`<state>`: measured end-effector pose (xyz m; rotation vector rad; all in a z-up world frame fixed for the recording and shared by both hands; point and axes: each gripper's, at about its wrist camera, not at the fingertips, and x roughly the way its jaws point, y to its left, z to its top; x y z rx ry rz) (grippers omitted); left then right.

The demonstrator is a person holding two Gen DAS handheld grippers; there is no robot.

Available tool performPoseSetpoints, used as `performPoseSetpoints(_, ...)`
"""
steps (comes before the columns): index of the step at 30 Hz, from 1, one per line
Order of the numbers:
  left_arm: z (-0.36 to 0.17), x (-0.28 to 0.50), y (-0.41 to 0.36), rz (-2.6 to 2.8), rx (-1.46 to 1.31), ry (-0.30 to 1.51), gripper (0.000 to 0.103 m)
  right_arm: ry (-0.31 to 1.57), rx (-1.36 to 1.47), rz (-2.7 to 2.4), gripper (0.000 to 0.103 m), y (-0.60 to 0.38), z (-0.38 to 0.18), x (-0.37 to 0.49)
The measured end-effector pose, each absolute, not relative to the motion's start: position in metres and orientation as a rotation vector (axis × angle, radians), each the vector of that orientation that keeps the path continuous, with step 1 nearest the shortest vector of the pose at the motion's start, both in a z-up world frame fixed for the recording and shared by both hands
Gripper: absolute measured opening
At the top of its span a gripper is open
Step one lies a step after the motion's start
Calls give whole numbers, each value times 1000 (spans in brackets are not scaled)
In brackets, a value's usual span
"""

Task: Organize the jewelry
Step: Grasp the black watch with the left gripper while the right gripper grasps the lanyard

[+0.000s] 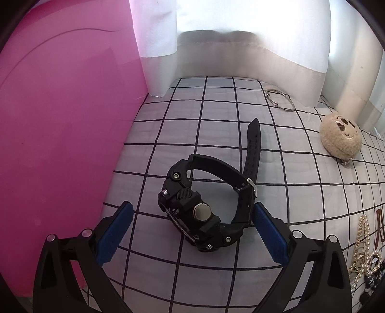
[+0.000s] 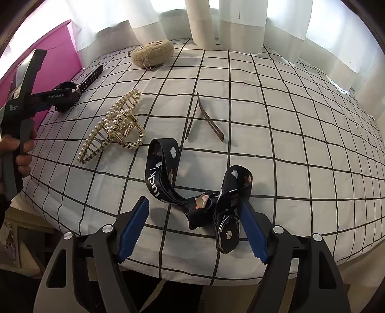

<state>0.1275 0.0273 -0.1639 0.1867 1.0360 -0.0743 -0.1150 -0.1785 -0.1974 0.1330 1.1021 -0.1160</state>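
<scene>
On the checked sheet [image 2: 276,125] lie all the pieces, with a white curtain [image 2: 240,21] hanging behind and a pink box [image 1: 60,120] standing against the left edge; its inside is not visible, so I cannot tell what it holds.

Left gripper [image 1: 192,228] hangs low over the sheet with its blue pads spread wide, and the watch [image 1: 207,204] lies between them, on its side, case toward the camera, loose strap end pointing away. Its right pad [image 1: 270,236] is just beside the strap near the buckle; whether they touch I cannot tell. From the right wrist view this gripper [image 2: 54,100] is at the far left, reaching over the watch [image 2: 67,96], with the person's hand [image 2: 16,154] on its handle.

Right gripper [image 2: 195,228] is also wide, and the lanyard [image 2: 192,187], black with white clouds and lettering, lies looped between its pads, metal ring and snap tab nearest its right pad [image 2: 252,233].

Beyond the lanyard, to the left, a gold pearl claw clip [image 2: 113,130] rests on its side. Right of it sits a slim brown hairpin [image 2: 207,118]. A beige plush smiley [image 2: 152,55] with a bead chain lies near the curtain. A thin silver bangle [image 1: 280,100] lies well behind the watch
</scene>
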Motion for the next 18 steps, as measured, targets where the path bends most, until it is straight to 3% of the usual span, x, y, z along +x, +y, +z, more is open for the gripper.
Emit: performPoseSetpoints(18, -176, 143, 25, -142, 107, 991, 97, 1054, 73, -152, 77, -172, -200, -106)
